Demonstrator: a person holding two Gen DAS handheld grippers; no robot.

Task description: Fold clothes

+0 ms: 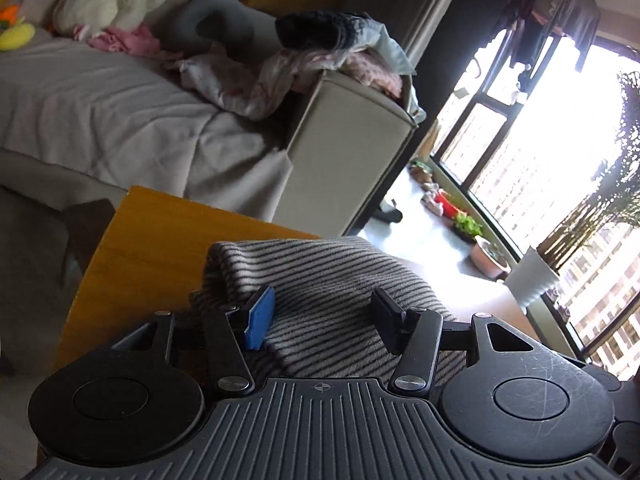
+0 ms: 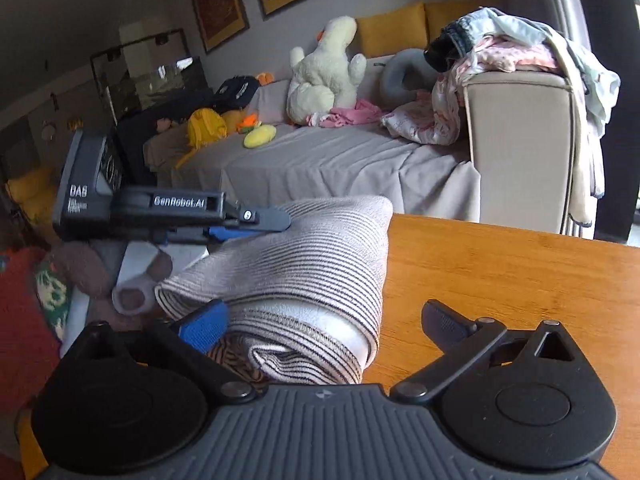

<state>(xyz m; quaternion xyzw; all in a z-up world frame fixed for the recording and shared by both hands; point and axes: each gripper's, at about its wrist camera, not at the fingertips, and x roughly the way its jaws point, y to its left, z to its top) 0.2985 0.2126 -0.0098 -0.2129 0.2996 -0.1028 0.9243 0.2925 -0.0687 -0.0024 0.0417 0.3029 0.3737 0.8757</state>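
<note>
A folded striped garment (image 2: 304,272), beige with thin dark stripes, lies in a thick bundle on the wooden table (image 2: 500,272). It also shows in the left wrist view (image 1: 320,280). My left gripper (image 1: 324,320) is open, its fingers spread just above the bundle's top. In the right wrist view the left gripper (image 2: 256,220) shows from the side, at the bundle's far left edge. My right gripper (image 2: 324,324) is open wide, with the rolled near end of the garment between its fingers.
A grey-covered sofa (image 2: 320,160) stands beyond the table, with a white plush duck (image 2: 324,68), toys and a heap of loose clothes (image 2: 512,52) on its armrest. Large windows and potted plants (image 1: 560,248) are to the right. Orange and brown items (image 2: 24,320) lie left of the table.
</note>
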